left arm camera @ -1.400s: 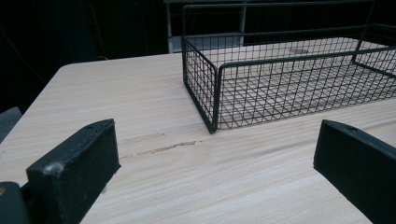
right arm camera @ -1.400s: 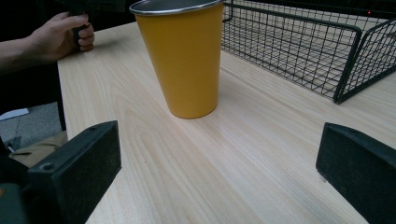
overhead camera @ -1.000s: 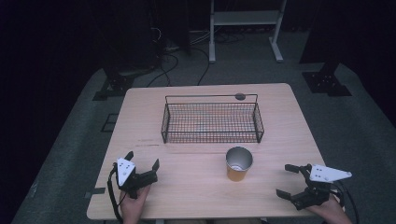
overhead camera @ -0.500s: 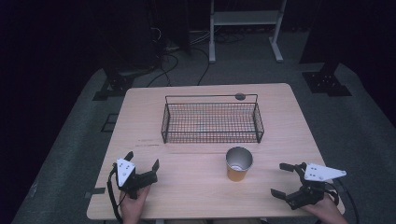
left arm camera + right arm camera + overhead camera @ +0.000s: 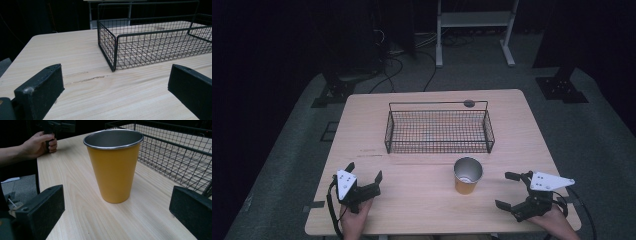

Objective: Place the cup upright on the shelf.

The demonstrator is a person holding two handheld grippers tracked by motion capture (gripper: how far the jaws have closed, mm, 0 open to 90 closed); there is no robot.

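An orange cup (image 5: pixel 467 175) with a metal rim stands upright on the wooden table (image 5: pixel 427 205), just in front of a black wire basket (image 5: pixel 438 127). My right gripper (image 5: pixel 509 190) rests open at the front right, its jaws pointing left at the cup (image 5: pixel 114 162), which stands a short way ahead of them. At the front left my left gripper (image 5: pixel 364 172) is open and low over the table, facing the near left corner of the basket (image 5: pixel 113 50). Nothing is held in either one.
A small dark round thing (image 5: pixel 469 103) lies on the table behind the basket. A white metal stand (image 5: pixel 472 20) and cables are on the floor beyond the table. The other hand (image 5: pixel 40 143) shows at the far side in the right gripper view.
My right gripper has shifted a little to the left, toward the cup. The left gripper, cup and basket have stayed where they were.
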